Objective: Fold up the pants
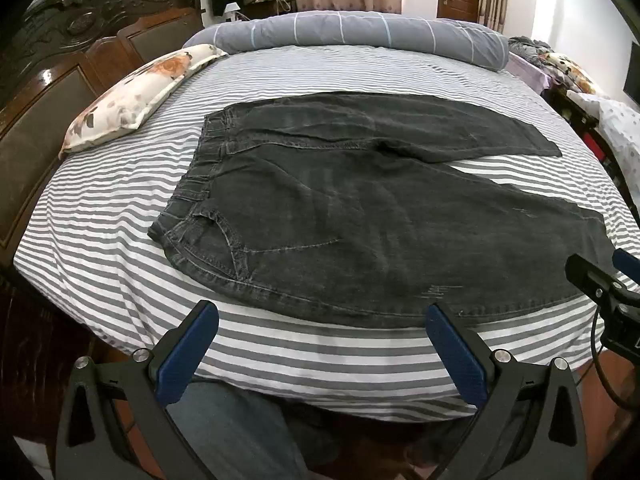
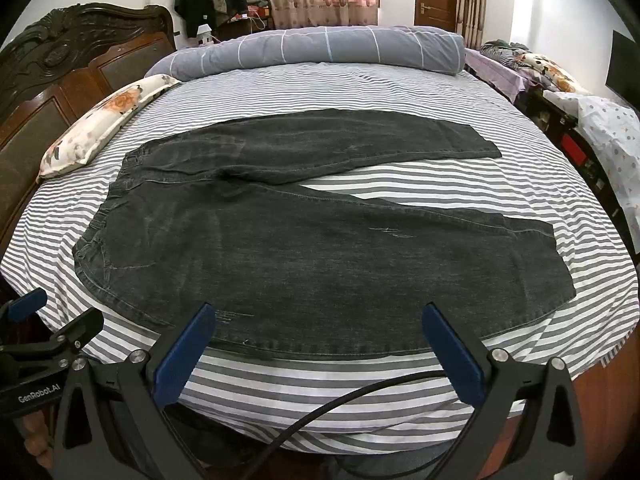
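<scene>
- Both tongs hang just off the near edge of the bed, side by side, with nothing between their blue pads.
- Left gripper (image 1: 322, 322): fingers spread wide, tips over the striped sheet just short of the pants' near hem line; it grips nothing. In the right wrist view its side shows at the far left (image 2: 52, 316).
- Right gripper (image 2: 320, 322): fingers likewise spread wide and holding nothing, tips just reaching the near edge of the denim. It shows at the right border of the left wrist view (image 1: 600, 276).
- Pants (image 2: 312, 256): dark grey jeans lying flat and unfolded across the middle of the bed, waistband to the left, both legs running to the right. The legs part in a narrow V, with striped sheet showing between them; the near leg lies closest to the grippers, the far leg behind it.
- Bed (image 2: 400, 392): covered in a grey-and-white striped sheet.
- Floral pillow (image 1: 132, 96): on the left, beside the dark carved headboard (image 1: 80, 40), apart from the waistband.
- Rolled grey quilt (image 1: 360, 34): along the far edge, well apart from the pants.
- Black cable (image 2: 352, 400): curves across the near edge below the right gripper.
</scene>
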`<state>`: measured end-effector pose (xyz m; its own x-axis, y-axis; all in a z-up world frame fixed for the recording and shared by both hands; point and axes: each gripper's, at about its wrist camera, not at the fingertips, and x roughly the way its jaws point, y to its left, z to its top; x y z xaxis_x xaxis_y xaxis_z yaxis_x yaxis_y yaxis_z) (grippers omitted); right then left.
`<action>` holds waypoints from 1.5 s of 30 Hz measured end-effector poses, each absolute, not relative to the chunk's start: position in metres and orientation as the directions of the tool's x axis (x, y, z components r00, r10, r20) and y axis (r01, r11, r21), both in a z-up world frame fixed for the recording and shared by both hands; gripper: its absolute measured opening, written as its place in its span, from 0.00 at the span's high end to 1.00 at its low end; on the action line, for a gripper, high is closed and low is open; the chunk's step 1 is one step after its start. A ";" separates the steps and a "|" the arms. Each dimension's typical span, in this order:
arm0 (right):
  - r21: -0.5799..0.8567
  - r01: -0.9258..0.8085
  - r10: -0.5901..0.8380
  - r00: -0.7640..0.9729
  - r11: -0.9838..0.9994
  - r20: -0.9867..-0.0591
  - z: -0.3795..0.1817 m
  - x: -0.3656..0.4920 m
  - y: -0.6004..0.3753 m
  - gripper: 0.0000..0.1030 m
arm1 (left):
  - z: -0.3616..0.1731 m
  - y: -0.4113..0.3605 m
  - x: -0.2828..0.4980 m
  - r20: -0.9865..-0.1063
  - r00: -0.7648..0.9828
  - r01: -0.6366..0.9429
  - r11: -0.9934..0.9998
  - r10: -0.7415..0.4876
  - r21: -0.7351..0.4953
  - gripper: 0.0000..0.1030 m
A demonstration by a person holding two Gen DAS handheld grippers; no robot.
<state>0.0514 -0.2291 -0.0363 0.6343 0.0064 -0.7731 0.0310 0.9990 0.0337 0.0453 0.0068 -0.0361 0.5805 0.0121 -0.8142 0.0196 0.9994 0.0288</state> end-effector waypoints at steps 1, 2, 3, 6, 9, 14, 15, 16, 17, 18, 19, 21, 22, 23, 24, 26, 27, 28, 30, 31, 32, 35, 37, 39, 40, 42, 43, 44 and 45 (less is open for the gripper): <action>0.033 0.030 0.007 0.634 0.999 -0.773 -0.036 0.051 -0.229 0.00 | -0.036 0.007 0.046 -0.814 0.581 0.019 0.999 0.013 0.030 0.00; 0.034 0.030 0.007 0.633 0.999 -0.774 -0.036 0.052 -0.229 0.00 | -0.036 0.007 0.045 -0.814 0.580 0.020 0.999 0.011 0.028 0.00; 0.034 0.029 0.008 0.633 0.999 -0.774 -0.036 0.052 -0.229 0.00 | -0.036 0.007 0.046 -0.814 0.580 0.021 0.999 0.010 0.027 0.00; 0.034 0.028 0.009 0.633 0.999 -0.774 -0.036 0.052 -0.229 0.00 | -0.036 0.007 0.046 -0.814 0.581 0.022 0.999 0.012 0.030 0.00; 0.036 0.028 0.010 0.634 0.999 -0.773 -0.037 0.052 -0.228 0.00 | -0.036 0.007 0.047 -0.813 0.581 0.026 0.999 0.013 0.034 0.00; 0.036 0.027 0.011 0.633 0.999 -0.774 -0.036 0.052 -0.228 0.00 | -0.036 0.007 0.047 -0.814 0.580 0.027 0.999 0.013 0.036 0.00; 0.036 0.028 0.010 0.634 0.999 -0.774 -0.036 0.052 -0.228 0.00 | -0.036 0.007 0.046 -0.814 0.581 0.027 0.999 0.013 0.036 0.00; 0.037 0.028 0.011 0.634 0.999 -0.773 -0.036 0.052 -0.228 0.00 | -0.036 0.007 0.047 -0.813 0.582 0.027 0.999 0.015 0.038 0.00; 0.038 0.027 0.012 0.633 0.999 -0.774 -0.036 0.052 -0.228 0.00 | -0.036 0.007 0.046 -0.814 0.581 0.027 0.999 0.014 0.037 0.00; 0.037 0.028 0.011 0.633 0.999 -0.774 -0.036 0.052 -0.228 0.00 | -0.036 0.007 0.046 -0.814 0.581 0.028 0.999 0.013 0.035 0.00; 0.037 0.027 0.011 0.634 0.999 -0.773 -0.036 0.052 -0.228 0.00 | -0.036 0.007 0.046 -0.814 0.581 0.028 0.999 0.013 0.036 0.00; 0.036 0.027 0.010 0.633 0.999 -0.774 -0.036 0.052 -0.228 0.00 | -0.036 0.007 0.047 -0.813 0.582 0.027 0.999 0.014 0.037 0.00; 0.035 0.027 0.010 0.633 0.999 -0.774 -0.036 0.052 -0.228 0.00 | -0.036 0.007 0.047 -0.813 0.582 0.028 0.999 0.015 0.038 0.00; 0.036 0.027 0.011 0.633 0.999 -0.774 -0.036 0.052 -0.228 0.00 | -0.036 0.006 0.046 -0.813 0.581 0.028 0.999 0.015 0.039 0.00; 0.037 0.027 0.012 0.632 0.999 -0.775 -0.036 0.052 -0.228 0.00 | -0.036 0.006 0.046 -0.813 0.581 0.028 0.999 0.015 0.039 0.00; 0.039 0.028 0.013 0.631 0.999 -0.776 -0.036 0.052 -0.228 0.00 | -0.037 0.006 0.047 -0.815 0.580 0.029 0.999 0.014 0.038 0.00; 0.040 0.027 0.014 0.630 0.999 -0.776 -0.035 0.053 -0.228 0.00 | -0.036 0.006 0.046 -0.813 0.582 0.028 0.999 0.016 0.040 0.00; 0.038 0.028 0.012 0.630 0.999 -0.776 -0.035 0.053 -0.228 0.00 | -0.037 0.005 0.047 -0.813 0.582 0.029 0.999 0.017 0.042 0.00; 0.041 0.027 0.015 0.630 0.999 -0.777 -0.035 0.053 -0.228 0.00 | -0.036 0.005 0.046 -0.815 0.580 0.030 0.999 0.015 0.039 0.00; 0.040 0.028 0.014 0.629 0.999 -0.777 -0.035 0.053 -0.228 0.00 | -0.036 0.006 0.047 -0.815 0.579 0.030 0.999 0.013 0.037 0.00; 0.039 0.027 0.013 0.628 0.999 -0.778 -0.035 0.053 -0.228 0.00 | -0.037 0.005 0.048 -0.816 0.578 0.030 0.999 0.014 0.038 0.00; 0.040 0.028 0.013 0.624 0.999 -0.781 -0.037 0.056 -0.229 0.00 | -0.039 0.007 0.051 -0.818 0.574 0.030 0.999 0.014 0.037 0.00; 0.045 0.029 0.018 0.620 0.999 -0.784 -0.039 0.057 -0.229 0.00 | -0.041 0.009 0.053 -0.820 0.572 0.029 0.999 0.007 0.029 0.00; 0.055 0.028 0.026 0.619 0.998 -0.785 -0.043 0.059 -0.230 0.00 | -0.043 0.012 0.056 -0.818 0.575 0.027 0.999 0.004 0.024 0.00; 0.064 0.025 0.035 0.619 0.998 -0.784 -0.044 0.060 -0.231 0.00 | -0.043 0.015 0.058 -0.817 0.577 0.025 1.000 0.001 0.019 0.00; 0.084 0.018 0.055 0.620 0.996 -0.782 -0.047 0.063 -0.232 0.00 | -0.044 0.023 0.063 -0.811 0.585 0.015 1.000 -0.006 0.003 0.01; 0.088 0.015 0.059 0.622 0.996 -0.780 -0.047 0.064 -0.232 0.00 | -0.043 0.029 0.067 -0.806 0.592 0.004 1.000 -0.004 -0.002 0.01; 0.088 0.010 0.063 0.625 0.996 -0.778 -0.048 0.066 -0.231 0.00 | -0.042 0.033 0.070 -0.802 0.597 -0.003 1.000 -0.002 -0.004 0.04; 0.088 0.003 0.067 0.627 0.996 -0.776 -0.049 0.069 -0.230 0.00 | -0.041 0.039 0.075 -0.799 0.601 -0.008 1.000 -0.002 -0.008 0.07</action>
